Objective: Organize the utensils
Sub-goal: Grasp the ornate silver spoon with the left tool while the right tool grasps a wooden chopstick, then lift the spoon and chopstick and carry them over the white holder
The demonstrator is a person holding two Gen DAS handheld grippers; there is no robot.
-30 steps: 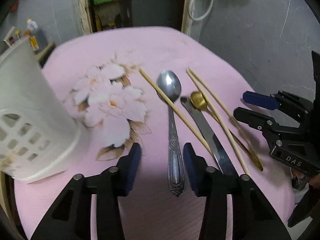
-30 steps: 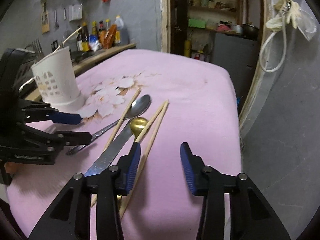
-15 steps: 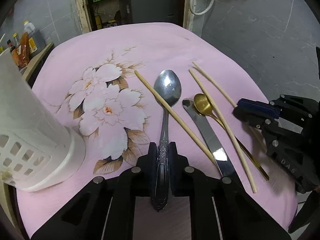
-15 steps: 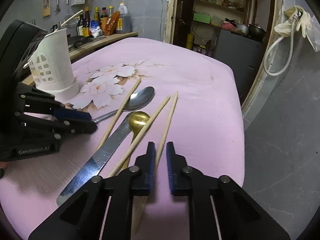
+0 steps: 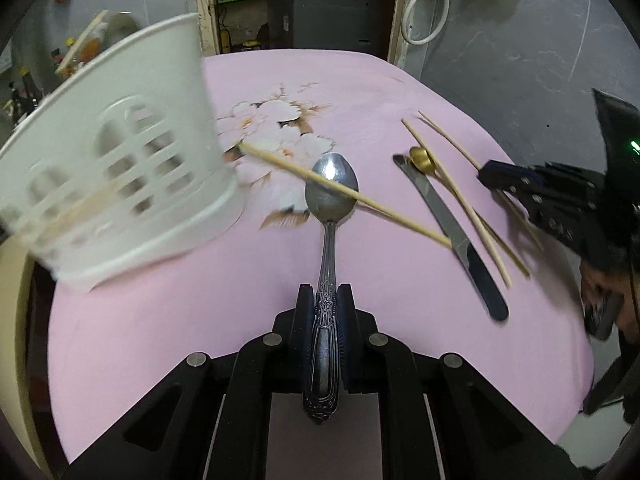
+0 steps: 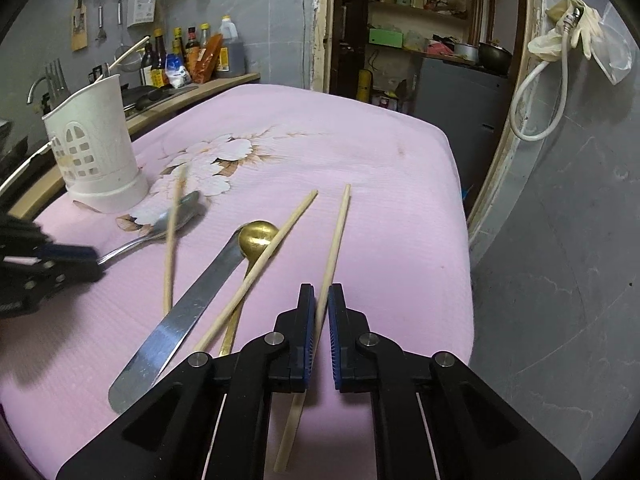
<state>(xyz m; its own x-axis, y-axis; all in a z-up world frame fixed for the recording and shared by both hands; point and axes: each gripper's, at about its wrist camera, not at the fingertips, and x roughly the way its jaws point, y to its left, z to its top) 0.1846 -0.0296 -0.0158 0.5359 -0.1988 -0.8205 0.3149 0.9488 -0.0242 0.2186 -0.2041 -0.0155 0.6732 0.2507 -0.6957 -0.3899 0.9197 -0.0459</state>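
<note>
My left tool [image 5: 326, 312] is clenched on the handle of the silver spoon [image 5: 329, 216]; the ornate handle runs between the two pads and its butt end sticks out behind them. The spoon's bowl points away from me, and one chopstick [image 5: 344, 194] lies across it at a slant, its far end towards the white utensil holder [image 5: 116, 152]. Whether the bowl touches the cloth I cannot tell. The holder stands on the left part of the bench, on the pink flowered cloth [image 5: 200, 320], and appears blurred in the left wrist view.

My right tool [image 6: 319, 314] is clenched on a second chopstick [image 6: 334, 248], gripped near its lower part; its tip reaches away over the cloth and its near end pokes out below the pads.

Remaining on the bench, between the two tools: a table knife [image 6: 188, 312] with its blade towards me, a gold spoon [image 6: 258, 236] whose bowl lies just beside the knife's far end, and a third chopstick [image 6: 260, 268] lying across the gold spoon's bowl. In the right wrist view the holder [image 6: 96, 148] stands upright, with slotted windows in its wall, well apart from the right tool.
</note>
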